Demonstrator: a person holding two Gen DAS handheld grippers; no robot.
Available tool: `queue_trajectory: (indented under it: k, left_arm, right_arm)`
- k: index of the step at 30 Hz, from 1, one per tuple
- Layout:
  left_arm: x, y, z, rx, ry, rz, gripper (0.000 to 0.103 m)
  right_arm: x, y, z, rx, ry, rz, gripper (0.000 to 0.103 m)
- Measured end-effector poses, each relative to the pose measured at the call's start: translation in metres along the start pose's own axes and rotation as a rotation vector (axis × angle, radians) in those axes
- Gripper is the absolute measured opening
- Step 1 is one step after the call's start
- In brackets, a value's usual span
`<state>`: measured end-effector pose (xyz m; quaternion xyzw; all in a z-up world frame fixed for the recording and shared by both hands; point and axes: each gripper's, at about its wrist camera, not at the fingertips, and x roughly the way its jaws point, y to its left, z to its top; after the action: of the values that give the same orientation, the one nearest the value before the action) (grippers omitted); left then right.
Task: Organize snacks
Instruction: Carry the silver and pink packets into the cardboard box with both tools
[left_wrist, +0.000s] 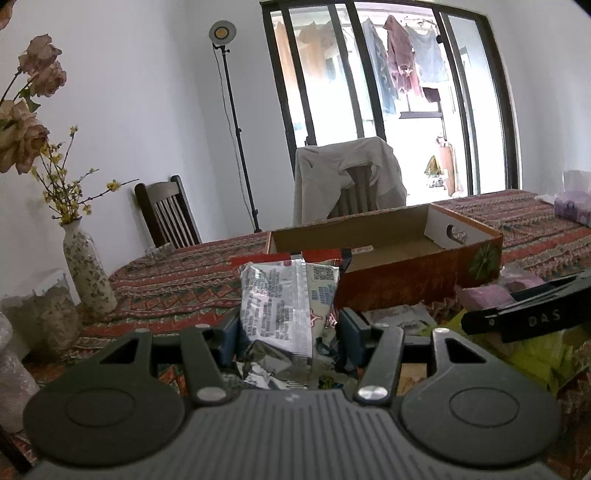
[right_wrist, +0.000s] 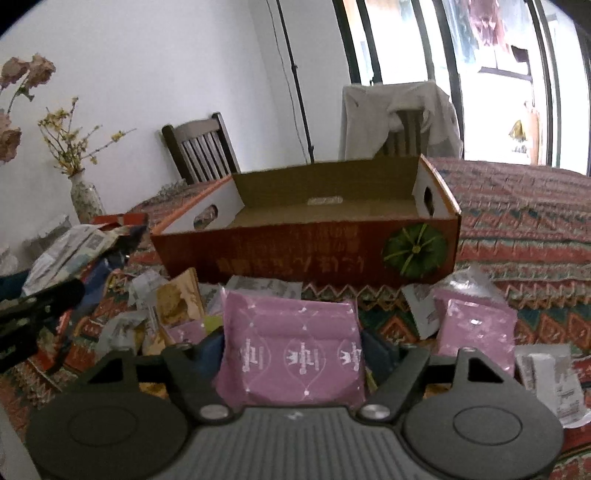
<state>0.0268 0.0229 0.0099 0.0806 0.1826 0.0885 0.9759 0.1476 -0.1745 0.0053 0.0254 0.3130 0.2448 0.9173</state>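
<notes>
Two claws loaded: left claw (left_wrist: 288, 328) clamps silver snack packet (left_wrist: 284, 299) upright; right claw (right_wrist: 293, 350) clamps pink packet (right_wrist: 291, 350). Both face empty cardboard box (right_wrist: 306, 251) on counter (right_wrist: 517, 229), ready for deposit.

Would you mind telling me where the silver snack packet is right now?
The silver snack packet stands between the left gripper fingers in the left wrist view, just before the open cardboard box.

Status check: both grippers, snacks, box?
Left gripper shut on silver snack packet. Right gripper shut on pink snack packet. Cardboard box ahead, open, looks empty. Loose packets litter the tablecloth.
</notes>
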Motion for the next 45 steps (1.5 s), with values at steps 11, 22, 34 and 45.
queue_trajectory:
  k: [11, 22, 34, 45]
  left_arm:
    - [0.03, 0.0, 0.044, -0.068, -0.055, -0.031, 0.057]
    - [0.119, -0.006, 0.105, -0.174, -0.03, -0.035, 0.057]
    - [0.214, 0.005, 0.072, -0.287, 0.126, -0.053, 0.057]
    - [0.21, 0.008, 0.057, -0.315, 0.094, -0.056, 0.1]
  right_arm:
    - [-0.018, -0.002, 0.045, -0.049, -0.191, -0.05, 0.075]
    - [0.044, -0.022, 0.121, -0.048, -0.233, -0.139, 0.075]
    - [0.124, -0.043, 0.109, -0.036, -0.07, -0.211, 0.075]
    - [0.119, -0.043, 0.098, -0.026, -0.083, -0.183, 0.103]
